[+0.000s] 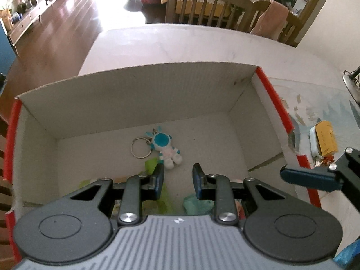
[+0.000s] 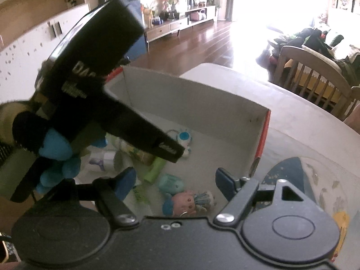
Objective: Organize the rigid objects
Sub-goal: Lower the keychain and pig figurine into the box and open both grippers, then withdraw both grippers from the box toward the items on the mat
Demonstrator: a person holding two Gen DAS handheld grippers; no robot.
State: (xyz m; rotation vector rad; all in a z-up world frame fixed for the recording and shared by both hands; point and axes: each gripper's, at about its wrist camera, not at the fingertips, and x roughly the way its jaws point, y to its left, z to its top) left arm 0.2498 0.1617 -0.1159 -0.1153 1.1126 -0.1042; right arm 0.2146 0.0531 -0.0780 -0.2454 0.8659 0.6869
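Toys heaped in cardboard box (image 1: 139,94) on white table (image 1: 180,45). Nearest: left gripper (image 1: 177,180) over box interior, jaws spread, nothing between; right gripper (image 2: 175,180) likewise spread, empty, above pink doll (image 2: 189,202) and teal soft toy (image 2: 171,183). Farther in: astronaut keychain (image 1: 166,148) flat on box floor, ring beside it. Beyond table: wooden chair (image 1: 202,6)

Blue-white astronaut keychain (image 1: 166,149) flat inside red-edged cardboard box (image 1: 144,94).
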